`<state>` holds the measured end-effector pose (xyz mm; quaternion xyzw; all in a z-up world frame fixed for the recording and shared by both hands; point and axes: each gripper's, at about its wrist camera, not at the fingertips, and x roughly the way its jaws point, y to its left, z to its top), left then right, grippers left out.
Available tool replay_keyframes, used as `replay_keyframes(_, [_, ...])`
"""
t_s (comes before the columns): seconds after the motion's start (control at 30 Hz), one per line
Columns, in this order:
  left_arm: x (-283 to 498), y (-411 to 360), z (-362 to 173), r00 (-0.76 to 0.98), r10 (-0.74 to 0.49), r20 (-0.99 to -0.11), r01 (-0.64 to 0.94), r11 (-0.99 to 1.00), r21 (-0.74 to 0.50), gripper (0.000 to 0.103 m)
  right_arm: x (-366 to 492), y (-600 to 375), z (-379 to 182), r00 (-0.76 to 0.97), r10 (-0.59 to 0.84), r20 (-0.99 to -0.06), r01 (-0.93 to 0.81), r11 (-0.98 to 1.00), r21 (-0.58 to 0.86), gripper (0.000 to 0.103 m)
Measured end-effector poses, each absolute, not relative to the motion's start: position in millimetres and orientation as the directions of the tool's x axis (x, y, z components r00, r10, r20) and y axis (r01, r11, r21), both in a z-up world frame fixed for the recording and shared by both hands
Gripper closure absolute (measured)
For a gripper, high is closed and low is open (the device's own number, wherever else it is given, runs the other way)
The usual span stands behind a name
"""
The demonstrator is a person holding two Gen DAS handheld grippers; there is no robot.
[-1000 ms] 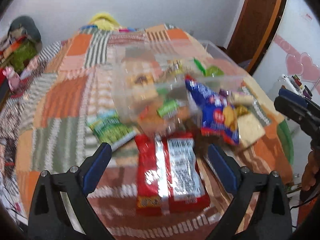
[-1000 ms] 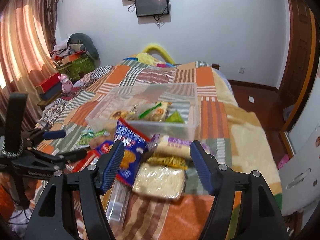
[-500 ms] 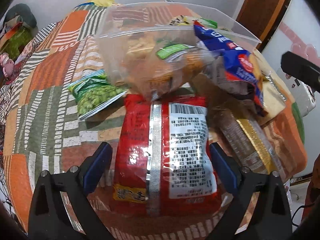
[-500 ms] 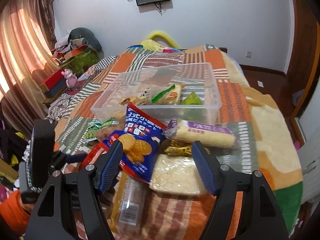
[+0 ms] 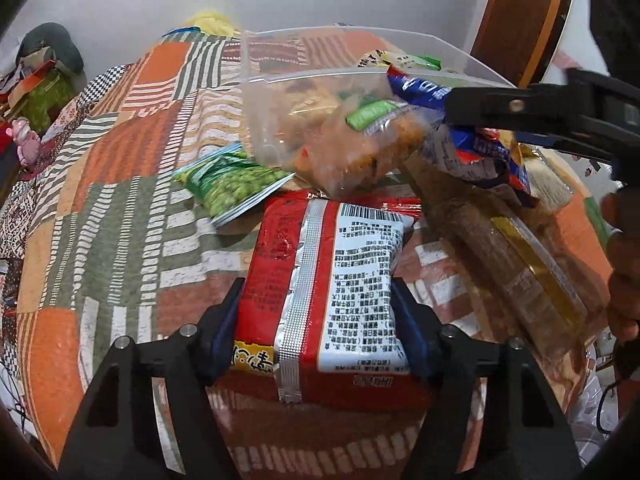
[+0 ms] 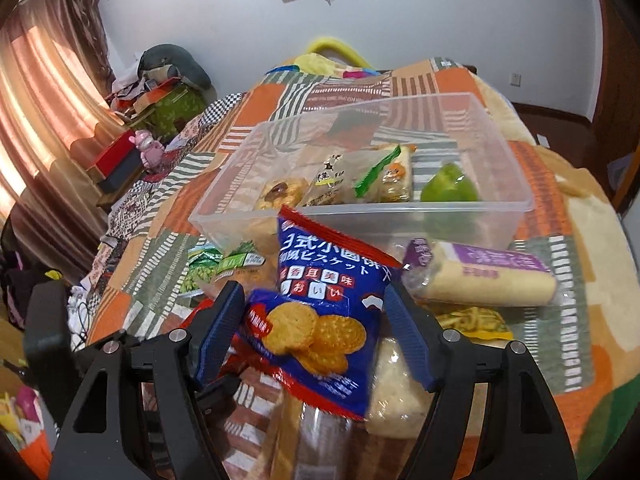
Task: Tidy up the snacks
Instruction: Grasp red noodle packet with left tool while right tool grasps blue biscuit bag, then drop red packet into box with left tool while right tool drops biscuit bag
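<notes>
A clear plastic bin [image 6: 516,204] [image 5: 256,128] holding several snack packs sits on a patchwork bed. My left gripper [image 5: 316,328] has its jaws against both sides of a red noodle packet [image 5: 324,280] that lies on the blanket. My right gripper [image 6: 312,332] has its jaws around a blue biscuit bag [image 6: 320,312], which leans on the bin's near wall; it also shows in the left wrist view [image 5: 480,148].
A green pea bag [image 5: 228,184] lies left of the bin. A purple-labelled cake roll [image 6: 488,280], a yellow snack pack [image 6: 476,320] and a long clear cookie sleeve [image 5: 516,272] lie in front of it. Clutter and a curtain are at the left.
Both grippers moved forward and down. The left jaws narrowed onto the red packet; the right jaws came around the blue biscuit bag.
</notes>
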<state>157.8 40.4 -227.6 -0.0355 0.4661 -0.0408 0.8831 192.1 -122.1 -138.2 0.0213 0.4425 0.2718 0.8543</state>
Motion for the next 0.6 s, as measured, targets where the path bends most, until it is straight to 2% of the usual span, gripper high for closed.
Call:
replay_keyframes(0.17, [148,48,-223,0.572,-0.102,-0.814,0.03,0.994,-0.103,0.035,197,-116,-150,0.419,0.482,-0.77,-0.431,0.852,0.298,0.032])
replay_keyframes(0.33, [138,58,-215,0.589,-0.09,-0.803,0.009,0.994,-0.105,0.035,196,-113,-153,0.421,0.453,-0.785,-0.446,0.858,0.256,0.03])
replay_keyframes(0.6, [125,64,-185,0.643,-0.065,-0.763,-0.012,0.995,-0.095,0.035,191,-114,-153,0.422,0.434,-0.796,-0.487,0.849,0.204,0.044])
